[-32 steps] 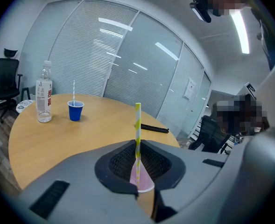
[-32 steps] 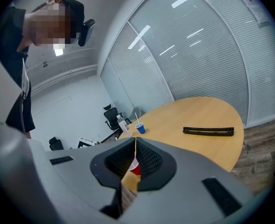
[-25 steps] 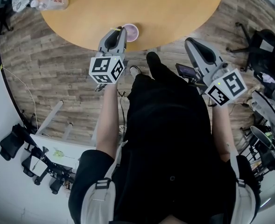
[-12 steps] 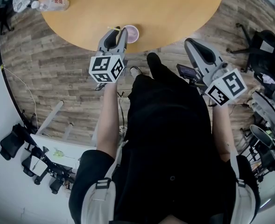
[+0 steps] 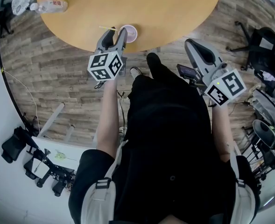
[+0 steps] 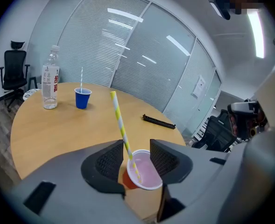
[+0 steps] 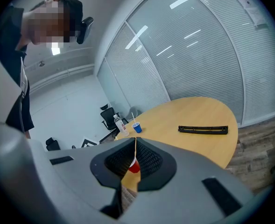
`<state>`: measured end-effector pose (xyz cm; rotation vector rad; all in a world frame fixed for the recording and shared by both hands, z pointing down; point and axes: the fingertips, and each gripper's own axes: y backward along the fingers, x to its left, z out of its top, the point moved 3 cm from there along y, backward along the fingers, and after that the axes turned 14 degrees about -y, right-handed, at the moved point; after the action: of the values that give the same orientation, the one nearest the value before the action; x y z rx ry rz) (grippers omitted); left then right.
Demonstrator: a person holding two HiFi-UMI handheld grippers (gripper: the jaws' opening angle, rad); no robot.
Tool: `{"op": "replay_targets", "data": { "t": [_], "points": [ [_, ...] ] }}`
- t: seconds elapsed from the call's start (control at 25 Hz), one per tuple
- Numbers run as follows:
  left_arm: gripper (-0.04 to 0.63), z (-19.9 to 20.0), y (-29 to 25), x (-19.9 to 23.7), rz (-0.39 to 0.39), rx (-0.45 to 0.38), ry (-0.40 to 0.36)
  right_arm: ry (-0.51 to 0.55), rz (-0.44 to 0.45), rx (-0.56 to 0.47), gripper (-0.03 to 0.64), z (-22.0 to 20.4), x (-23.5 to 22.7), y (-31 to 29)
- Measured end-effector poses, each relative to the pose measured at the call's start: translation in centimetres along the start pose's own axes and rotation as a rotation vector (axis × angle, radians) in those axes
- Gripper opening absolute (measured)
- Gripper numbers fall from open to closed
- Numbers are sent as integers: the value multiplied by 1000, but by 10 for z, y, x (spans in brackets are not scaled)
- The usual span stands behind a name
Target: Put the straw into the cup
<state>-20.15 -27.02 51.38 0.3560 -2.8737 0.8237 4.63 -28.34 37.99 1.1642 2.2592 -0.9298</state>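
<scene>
Opening the fingers (image 6: 110, 161) of the left gripper (image 6: 136, 148) on either side of the yellow-striped straw (image 6: 119, 120) without pressing it, leaving it leaning in the red cup (image 6: 144, 176) at the near edge of the round wooden surface (image 6: 58, 129). Holding the fingers (image 7: 149, 161) of the right gripper (image 7: 135, 155) together on nothing, off the surface's edge. Beyond: a blue cup (image 6: 82, 98), a water bottle (image 6: 49, 85), a black bar (image 6: 158, 122).
</scene>
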Motion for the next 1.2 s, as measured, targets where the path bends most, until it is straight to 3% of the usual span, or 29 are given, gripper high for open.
{"op": "replay_targets", "data": {
  "t": [0.48, 0.84, 1.2],
  "points": [
    [199, -4, 24, -4, -28, -13, 76, 15, -57, -67, 18, -7, 15, 26],
    [196, 21, 62, -33, -81, -84, -17, 28, -69, -117, 18, -10, 23, 43],
    [165, 12, 206, -35, -62, -182, -49, 73, -34, -110, 18, -73, 117, 48]
  ]
}}
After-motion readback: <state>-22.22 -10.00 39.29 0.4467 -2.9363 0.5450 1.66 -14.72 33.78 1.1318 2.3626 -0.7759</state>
